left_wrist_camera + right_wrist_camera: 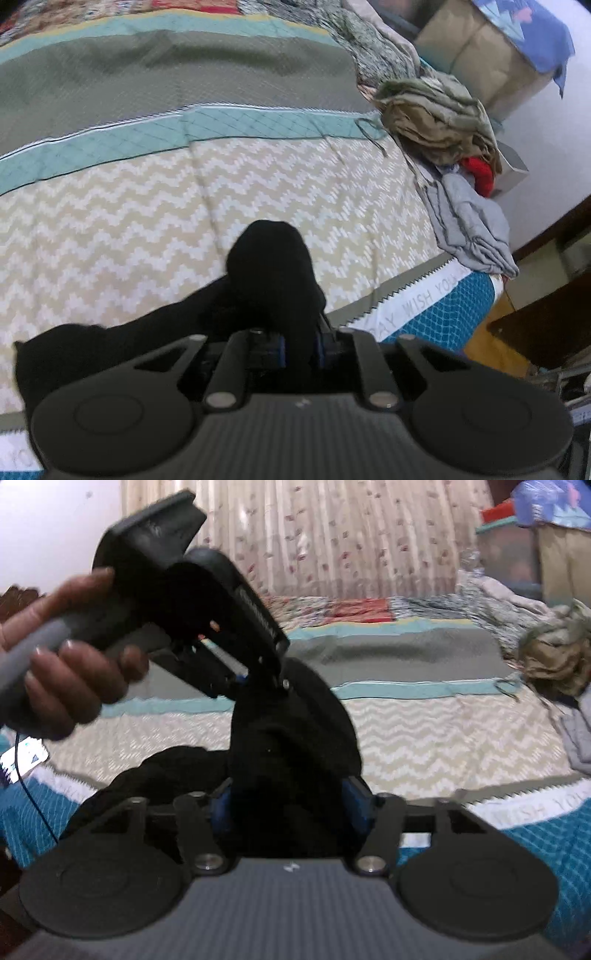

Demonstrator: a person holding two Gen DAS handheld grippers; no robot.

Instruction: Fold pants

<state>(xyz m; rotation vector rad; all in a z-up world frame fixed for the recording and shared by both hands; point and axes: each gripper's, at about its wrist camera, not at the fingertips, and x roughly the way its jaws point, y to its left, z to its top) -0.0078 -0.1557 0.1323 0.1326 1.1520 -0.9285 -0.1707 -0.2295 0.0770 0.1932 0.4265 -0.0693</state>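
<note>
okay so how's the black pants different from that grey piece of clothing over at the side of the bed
The black pants are bunched and lifted off the bed, pinched in both the left gripper and the right gripper; the grey garment lies loose at the bed's edge, untouched. The pants are black, the garment pale grey. Both are unfolded.

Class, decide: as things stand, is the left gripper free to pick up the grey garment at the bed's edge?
Probably not yet: the left gripper is shut on the black pants, though nothing blocks the way to the grey garment.
</note>
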